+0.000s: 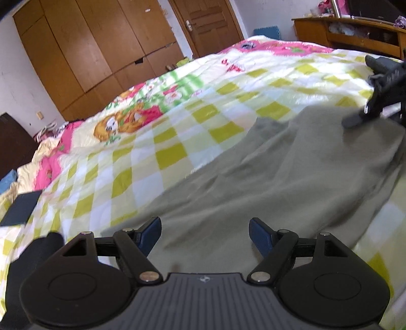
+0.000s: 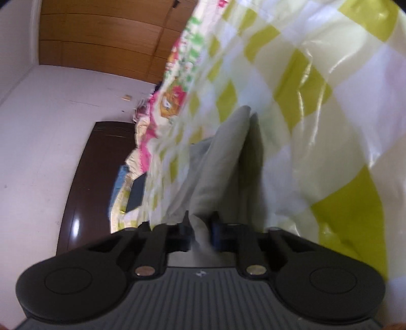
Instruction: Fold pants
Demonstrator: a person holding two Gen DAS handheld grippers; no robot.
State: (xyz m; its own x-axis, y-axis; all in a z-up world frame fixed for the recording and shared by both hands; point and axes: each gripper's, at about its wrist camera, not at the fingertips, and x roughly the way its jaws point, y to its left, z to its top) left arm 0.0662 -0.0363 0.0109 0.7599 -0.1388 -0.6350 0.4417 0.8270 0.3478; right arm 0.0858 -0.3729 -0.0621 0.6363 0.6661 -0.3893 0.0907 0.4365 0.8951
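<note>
Grey-green pants lie spread on a checked yellow-and-white bedspread. My left gripper is open just above the near edge of the pants, with nothing between its blue pads. My right gripper is shut on a fold of the pants, and the cloth runs away from its fingers over the bedspread. The right gripper also shows in the left wrist view at the far right, on the far end of the pants.
A dark flat object lies on the bed at the left. A wooden wardrobe and door stand behind the bed. A wooden headboard shelf is at the upper right. A dark cabinet stands by the wall.
</note>
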